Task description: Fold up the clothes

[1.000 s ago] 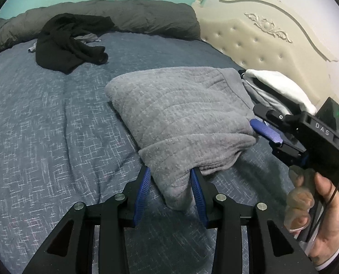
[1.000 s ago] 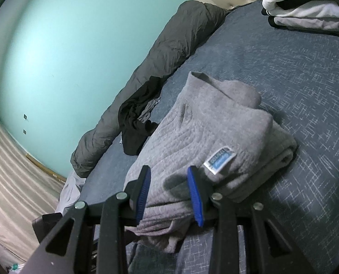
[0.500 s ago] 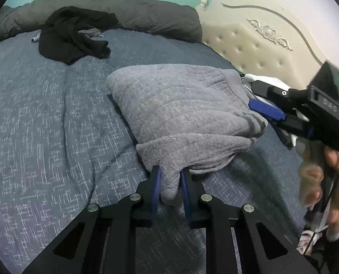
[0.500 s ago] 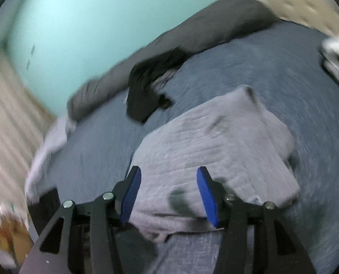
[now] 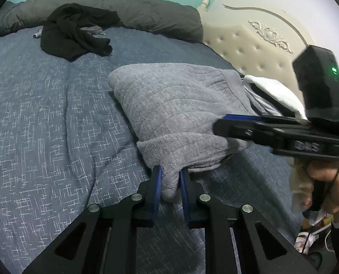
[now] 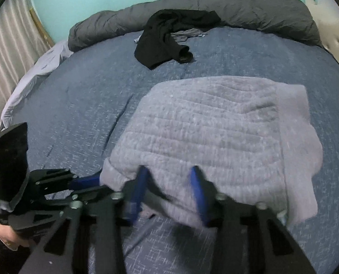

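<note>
Left gripper: blue pads pinched on near corner of grey folded garment; cloth bunched between them, drawn to a point.

Right gripper: jaws closing; near edge of grey folded garment lying between the blue pads, blurred, so contact of pads with cloth cannot be told. In left wrist view, reaching in from right of left fingers, over right edge of the grey bundle, held by a hand.

Grey folded garment: flat on blue bedspread, directly ahead of both finger pairs, its near edge at the fingertips.

Around:
- Black garment, crumpled, well ahead of fingers, far past the grey bundle, next to the dark grey duvet rolled along far edge of bed.
- Small pale grey cloth peeking from under the black garment.
- Stack of folded clothes, white on top, ahead and right of left fingers, just beyond the grey bundle, against cream tufted headboard.
- Pale sheet hanging off bed, far left of right fingers; curtain beyond it.

Nothing between fingers and grey bundle.

Count: two grippers, one grey bundle, one black garment, one folded stack, one duvet.
</note>
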Available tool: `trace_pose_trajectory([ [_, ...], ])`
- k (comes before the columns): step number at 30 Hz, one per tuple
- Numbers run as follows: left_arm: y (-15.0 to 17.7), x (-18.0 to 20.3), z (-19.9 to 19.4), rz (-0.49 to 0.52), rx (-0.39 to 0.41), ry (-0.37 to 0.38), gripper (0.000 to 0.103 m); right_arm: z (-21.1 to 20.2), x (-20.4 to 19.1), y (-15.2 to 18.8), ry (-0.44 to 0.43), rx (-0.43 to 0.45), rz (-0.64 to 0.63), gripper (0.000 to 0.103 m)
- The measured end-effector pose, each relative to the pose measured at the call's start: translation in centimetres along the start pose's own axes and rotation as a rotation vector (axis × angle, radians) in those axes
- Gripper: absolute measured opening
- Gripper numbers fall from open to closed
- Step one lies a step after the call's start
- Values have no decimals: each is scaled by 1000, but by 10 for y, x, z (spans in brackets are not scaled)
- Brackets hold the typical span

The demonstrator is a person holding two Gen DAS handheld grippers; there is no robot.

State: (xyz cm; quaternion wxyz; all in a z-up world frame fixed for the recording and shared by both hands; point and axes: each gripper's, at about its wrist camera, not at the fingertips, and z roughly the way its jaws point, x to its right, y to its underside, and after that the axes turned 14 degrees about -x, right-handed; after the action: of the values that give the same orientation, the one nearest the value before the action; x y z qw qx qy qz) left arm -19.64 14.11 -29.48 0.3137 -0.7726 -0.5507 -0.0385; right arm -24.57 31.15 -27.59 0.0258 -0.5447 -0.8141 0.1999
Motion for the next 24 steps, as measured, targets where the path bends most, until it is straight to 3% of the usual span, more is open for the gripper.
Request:
trace_pose_trajectory([
  [3, 3, 1, 0, 2, 0, 1, 16, 4, 3, -5, 2, 6, 8, 11],
  [12, 16, 4, 5, -15, -20, 11, 13, 3, 12, -18, -14, 67, 90, 8],
  [19, 21, 0, 3, -52, -30, 18, 13, -1, 22, -11, -107, 105, 176, 8],
  [24, 20, -2, -3, -55, -33, -18, 14, -20, 33, 11, -241, 225, 285, 11],
])
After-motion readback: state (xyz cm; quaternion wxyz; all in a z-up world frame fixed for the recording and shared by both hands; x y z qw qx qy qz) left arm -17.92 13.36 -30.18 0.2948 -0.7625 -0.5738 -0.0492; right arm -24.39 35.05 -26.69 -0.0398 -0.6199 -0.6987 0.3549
